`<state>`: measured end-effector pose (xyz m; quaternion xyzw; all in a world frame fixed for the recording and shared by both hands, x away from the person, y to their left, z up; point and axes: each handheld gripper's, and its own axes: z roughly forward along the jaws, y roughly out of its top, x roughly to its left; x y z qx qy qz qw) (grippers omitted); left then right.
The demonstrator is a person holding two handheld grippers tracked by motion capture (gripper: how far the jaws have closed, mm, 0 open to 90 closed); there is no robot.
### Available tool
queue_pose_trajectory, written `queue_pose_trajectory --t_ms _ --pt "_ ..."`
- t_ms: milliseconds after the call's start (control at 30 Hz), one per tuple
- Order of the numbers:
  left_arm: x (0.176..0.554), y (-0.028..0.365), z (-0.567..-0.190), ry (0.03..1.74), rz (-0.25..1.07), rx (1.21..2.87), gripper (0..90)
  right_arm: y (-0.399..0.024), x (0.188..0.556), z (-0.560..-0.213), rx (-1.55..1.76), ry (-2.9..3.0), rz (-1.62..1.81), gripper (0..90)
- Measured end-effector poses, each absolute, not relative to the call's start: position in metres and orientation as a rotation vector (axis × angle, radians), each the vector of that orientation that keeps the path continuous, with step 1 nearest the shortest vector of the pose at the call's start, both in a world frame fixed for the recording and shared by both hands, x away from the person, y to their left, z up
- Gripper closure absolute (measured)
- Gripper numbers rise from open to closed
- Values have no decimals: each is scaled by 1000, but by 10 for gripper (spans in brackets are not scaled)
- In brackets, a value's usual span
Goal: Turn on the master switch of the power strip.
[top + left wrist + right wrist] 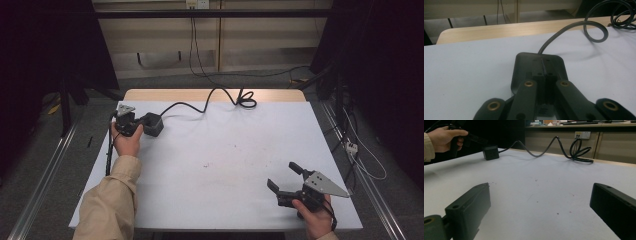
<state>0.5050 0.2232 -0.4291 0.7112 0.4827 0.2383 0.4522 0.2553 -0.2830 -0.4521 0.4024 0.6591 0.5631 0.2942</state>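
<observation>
Right gripper (283, 181), nearest the camera, rests well apart from the black power adapter (152, 124) at the table's near right, jaws wide open and empty. That adapter sits at the far left of the white table (225, 150), with the left gripper (141, 126) right against it, jaws shut together behind it, apparently gripping nothing. Beyond the adapter its cord (210, 102) trails to a loose coil. Judging by this, handling has barely begun.

A black power adapter (153, 124) with its black cable (210, 99) lay at ten o'clock on a white table cover (225, 160); both grippers were black, the sleeve (107, 205) beige.
</observation>
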Motion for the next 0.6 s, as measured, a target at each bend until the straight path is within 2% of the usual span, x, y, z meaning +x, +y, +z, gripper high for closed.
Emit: queue_pose_trajectory --t_ms 600 --pt "505 223 -429 1198 592 1761 900 -282 255 -451 1080 1749 1518 29"
